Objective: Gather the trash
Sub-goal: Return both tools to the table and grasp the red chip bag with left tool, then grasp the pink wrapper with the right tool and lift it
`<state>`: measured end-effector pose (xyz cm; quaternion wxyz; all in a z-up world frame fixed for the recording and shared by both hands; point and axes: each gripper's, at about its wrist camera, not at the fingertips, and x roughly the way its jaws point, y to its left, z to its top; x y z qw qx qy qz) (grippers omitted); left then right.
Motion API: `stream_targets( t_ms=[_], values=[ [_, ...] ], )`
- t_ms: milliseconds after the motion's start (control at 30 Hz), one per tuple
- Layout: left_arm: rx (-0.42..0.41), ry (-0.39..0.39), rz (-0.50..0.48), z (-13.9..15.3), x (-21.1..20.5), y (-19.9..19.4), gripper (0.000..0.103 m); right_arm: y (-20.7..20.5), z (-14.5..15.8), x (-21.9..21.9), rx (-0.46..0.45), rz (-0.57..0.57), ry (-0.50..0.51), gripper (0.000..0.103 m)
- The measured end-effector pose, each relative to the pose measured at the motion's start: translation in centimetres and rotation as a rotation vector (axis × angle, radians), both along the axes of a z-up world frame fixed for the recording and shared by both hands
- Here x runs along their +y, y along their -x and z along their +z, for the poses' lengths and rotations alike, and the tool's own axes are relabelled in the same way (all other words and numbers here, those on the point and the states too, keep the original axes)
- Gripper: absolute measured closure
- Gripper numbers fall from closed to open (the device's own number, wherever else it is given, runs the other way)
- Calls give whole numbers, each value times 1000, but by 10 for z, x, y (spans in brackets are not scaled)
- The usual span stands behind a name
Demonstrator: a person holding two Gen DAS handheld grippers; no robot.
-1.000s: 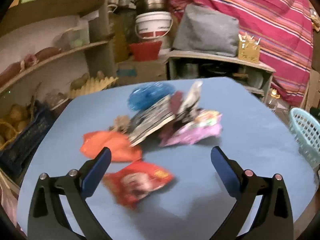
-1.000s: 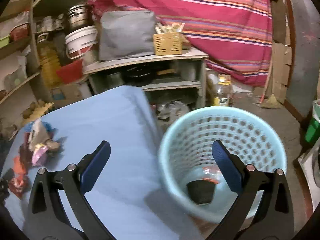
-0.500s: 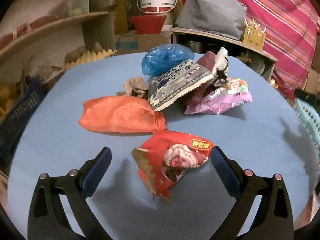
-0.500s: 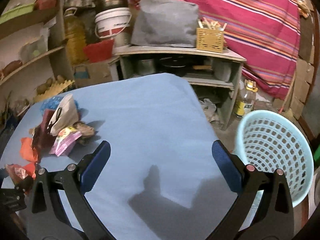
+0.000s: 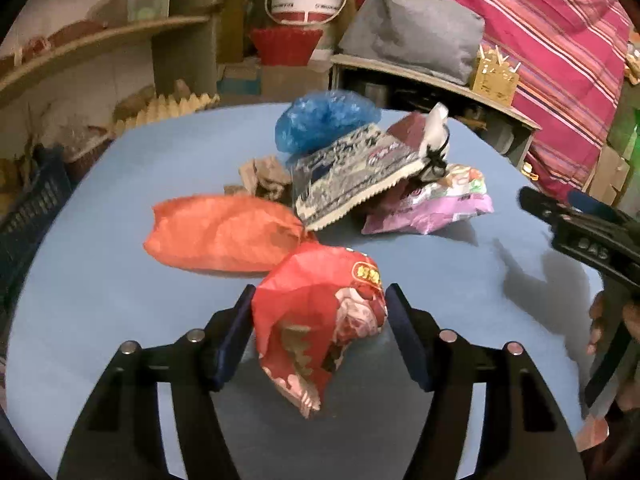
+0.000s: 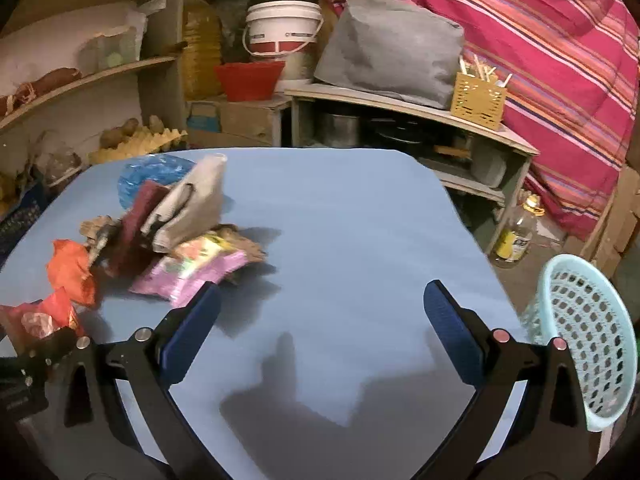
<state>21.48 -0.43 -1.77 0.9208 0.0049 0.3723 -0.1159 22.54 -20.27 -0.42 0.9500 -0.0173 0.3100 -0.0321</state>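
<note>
Trash lies heaped on the blue surface (image 5: 120,320). The left tool (image 5: 319,322) has its two blue pads pressed against the sides of a red wrapper (image 5: 320,312), which bulges between them and hangs crumpled toward the camera; the jaws stand narrow, holding that wrapper. Just beyond it lies an orange bag (image 5: 220,236), touching the red wrapper at one corner. Farther back, a patterned packet (image 5: 352,176) with a zigzag edge leans over the pile, a blue plastic bag (image 5: 320,120) sits behind it, a brown scrap (image 5: 264,174) lies to its left, and a pink packet (image 5: 432,208) lies to its right. A white pouch (image 5: 436,128) with a black cord stands up at the back of the heap.

The right tool (image 6: 322,326) hovers over bare surface (image 6: 340,220) with its jaws wide and nothing between them. In its view the heap sits to the left, with the pink packet (image 6: 188,276) near the left pad, the white pouch (image 6: 192,208) above it, and the red wrapper (image 6: 40,320) at the far left edge. A pale blue basket (image 6: 584,340) with a perforated wall stands off the surface's right edge, well apart from the heap. What it holds cannot be seen.
</note>
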Motion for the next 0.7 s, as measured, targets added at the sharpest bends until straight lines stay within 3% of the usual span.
stream_targets(
  t_ms=[233, 400, 467, 567, 633, 700],
  values=[
    [-119, -16, 65, 34, 26, -1, 39, -10, 0, 22, -1, 36, -33, 4],
    [-125, -10, 142, 39, 56, -26, 39, -28, -7, 36, 41, 56, -31, 5],
    [-116, -6, 166, 37, 64, -34, 39, -36, -11, 41, 70, 60, -25, 13],
    [-105, -13, 193, 33, 72, -44, 39, -49, -20, 45, 126, 90, -50, 34],
    [-102, -23, 199, 31, 70, -48, 39, -53, -23, 45, 143, 117, -75, 58],
    [-104, -35, 197, 30, 67, -50, 39, -53, -21, 44, 146, 155, -103, 73]
  ],
)
